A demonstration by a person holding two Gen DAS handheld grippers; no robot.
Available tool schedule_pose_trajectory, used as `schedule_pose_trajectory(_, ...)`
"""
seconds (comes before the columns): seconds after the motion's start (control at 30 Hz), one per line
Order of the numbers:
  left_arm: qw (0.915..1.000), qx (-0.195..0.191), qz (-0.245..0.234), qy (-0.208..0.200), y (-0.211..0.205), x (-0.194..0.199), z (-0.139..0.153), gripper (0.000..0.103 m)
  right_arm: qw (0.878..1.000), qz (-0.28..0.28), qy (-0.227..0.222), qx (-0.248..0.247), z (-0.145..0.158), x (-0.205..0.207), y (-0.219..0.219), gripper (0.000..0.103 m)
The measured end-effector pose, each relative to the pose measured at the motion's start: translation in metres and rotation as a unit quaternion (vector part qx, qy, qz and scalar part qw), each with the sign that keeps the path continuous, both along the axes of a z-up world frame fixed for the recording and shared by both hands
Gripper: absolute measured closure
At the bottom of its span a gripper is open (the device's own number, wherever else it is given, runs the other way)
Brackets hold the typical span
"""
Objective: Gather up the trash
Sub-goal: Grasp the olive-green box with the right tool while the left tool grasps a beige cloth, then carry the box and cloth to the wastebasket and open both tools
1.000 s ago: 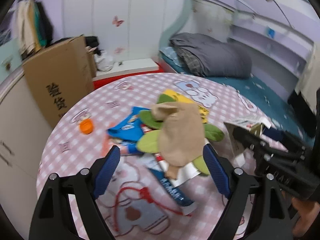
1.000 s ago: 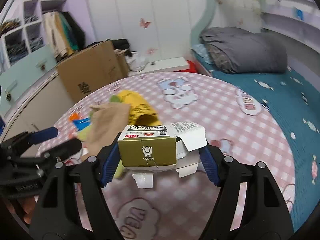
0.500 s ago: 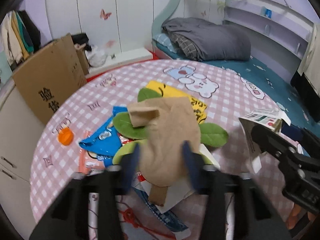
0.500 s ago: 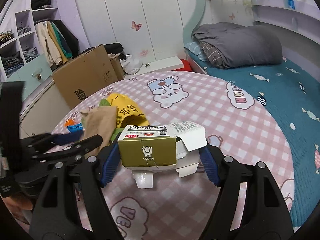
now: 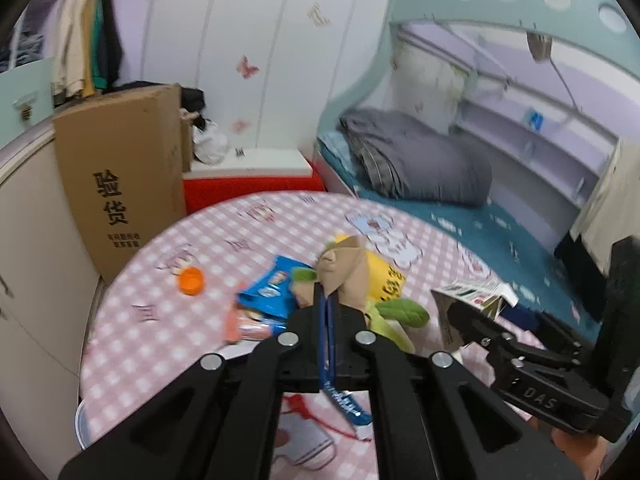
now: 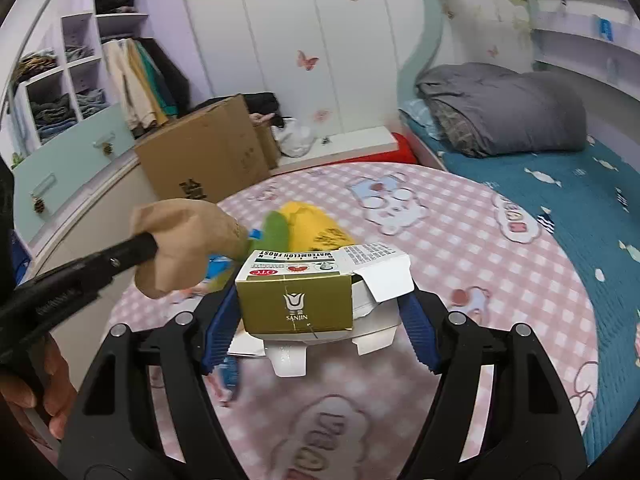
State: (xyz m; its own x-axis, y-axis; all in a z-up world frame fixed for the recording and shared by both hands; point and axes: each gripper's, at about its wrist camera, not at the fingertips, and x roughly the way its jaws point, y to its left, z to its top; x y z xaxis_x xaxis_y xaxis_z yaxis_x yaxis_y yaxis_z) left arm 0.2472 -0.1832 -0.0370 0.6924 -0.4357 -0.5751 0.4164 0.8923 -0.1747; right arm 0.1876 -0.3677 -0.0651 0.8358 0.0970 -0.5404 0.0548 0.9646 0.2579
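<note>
My left gripper [image 5: 326, 298] has its jaws closing fully, the blue pads pinching a crumpled tan paper [image 5: 346, 266]. In the right wrist view that tan paper [image 6: 184, 240] hangs from the left gripper [image 6: 151, 245] above the pile. My right gripper [image 6: 320, 318] is shut on an olive-gold carton [image 6: 298, 300] with torn white flaps and holds it over the pink checked table [image 6: 460, 240]. From the left wrist view the carton [image 5: 476, 292] shows at the right in the right gripper [image 5: 460, 312].
On the table [image 5: 160, 320] lie a blue wrapper [image 5: 266, 290], an orange cap [image 5: 191, 280], a yellow bag [image 5: 386, 280], green leaves [image 5: 404, 312] and a blue tube [image 5: 344, 400]. A cardboard box [image 5: 120, 192] stands behind on the left, and a bed [image 5: 460, 216] lies on the right.
The left gripper went from wide open to shut on the tan paper and lifted it off the pile. The right gripper kept its carton and rose a little.
</note>
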Motion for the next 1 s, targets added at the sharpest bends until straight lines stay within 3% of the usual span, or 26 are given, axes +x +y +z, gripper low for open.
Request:
schedule_pose_trajectory(0.2, 0.9982, -0.028, 0.045, -0.028, 0.063, -0.018, 0.023, 0.102, 0.999, 0.047, -0.006, -0.003, 0.013, 0.007, 0.047, 0.032)
schedule_pose_trajectory(0.43, 0.9925, -0.046, 0.104, -0.044, 0.148, -0.038, 0.03, 0.102, 0.991, 0.133, 0.001, 0.002, 0.016, 0.02, 0.136, 0.032)
schedule_pose_trajectory(0.77, 0.9816, -0.02, 0.186, -0.038, 0.259, -0.059, 0.0, 0.102, 0.971, 0.235, 0.031, 0.003, 0.005, 0.035, 0.273, 0.032)
schedule_pose_trajectory(1.0, 0.9747, 0.0, 0.224, -0.003, 0.321, -0.058, -0.036, 0.102, 0.958, 0.28, 0.056, -0.017, -0.018, 0.036, 0.344, 0.032)
